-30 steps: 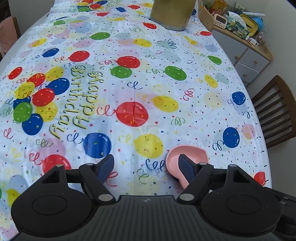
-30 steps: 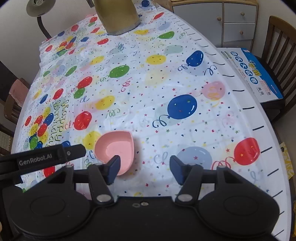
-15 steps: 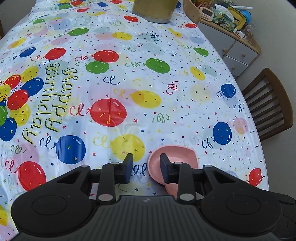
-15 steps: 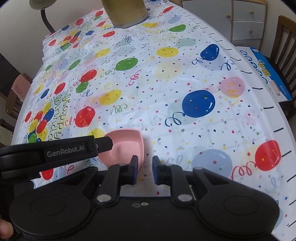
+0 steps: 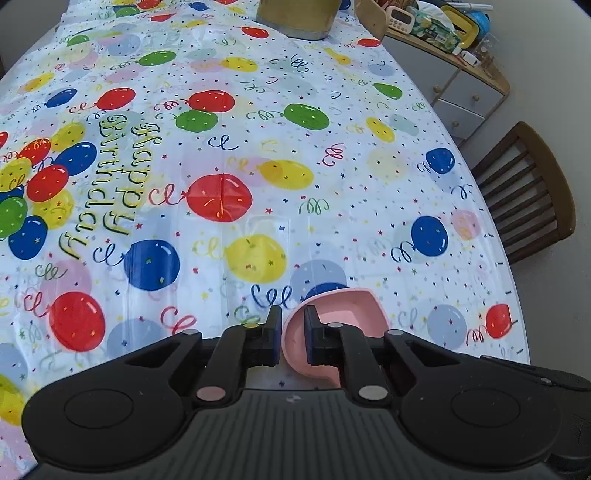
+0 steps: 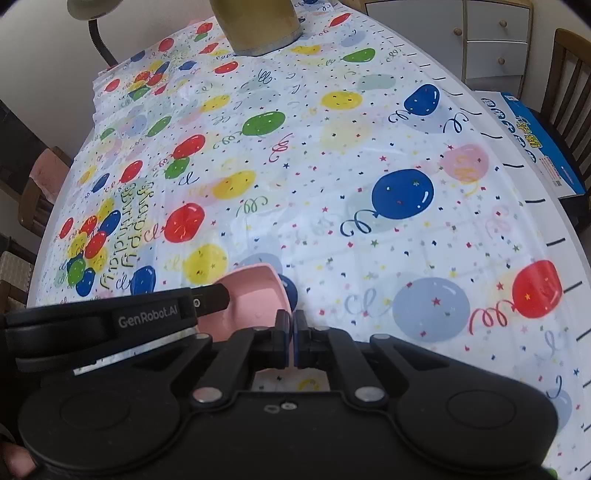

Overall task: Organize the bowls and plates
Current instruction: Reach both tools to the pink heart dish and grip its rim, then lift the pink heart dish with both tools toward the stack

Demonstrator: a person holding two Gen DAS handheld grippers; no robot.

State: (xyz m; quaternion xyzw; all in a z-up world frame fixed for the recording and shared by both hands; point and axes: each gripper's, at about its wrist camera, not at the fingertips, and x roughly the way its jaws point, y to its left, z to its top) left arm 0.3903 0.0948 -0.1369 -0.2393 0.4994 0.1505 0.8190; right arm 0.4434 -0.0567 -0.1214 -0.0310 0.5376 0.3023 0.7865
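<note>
A pink heart-shaped bowl [image 5: 345,314] sits low over the balloon tablecloth [image 5: 258,147], near the table's front right corner. My left gripper [image 5: 293,321] is closing its jaws on the bowl's left rim, and the pads press on it. In the right wrist view the same bowl [image 6: 255,295] shows at lower centre. My right gripper [image 6: 291,330] is clamped on its right rim, with a thin strip of pink between the pads. The left tool's black casing [image 6: 110,325] crosses in front of the bowl. I cannot tell whether the bowl rests on the cloth.
A tan cylindrical container [image 5: 295,18] stands at the table's far end. A wooden chair [image 5: 528,195] and a cluttered sideboard with drawers [image 5: 461,99] lie off the right edge. A blue box [image 6: 535,140] lies beside the table, and a lamp [image 6: 92,14] stands at the far left.
Both grippers stood open astride the bowl's edges, then closed onto opposite rims. The bowl has tipped and shifted slightly between them.
</note>
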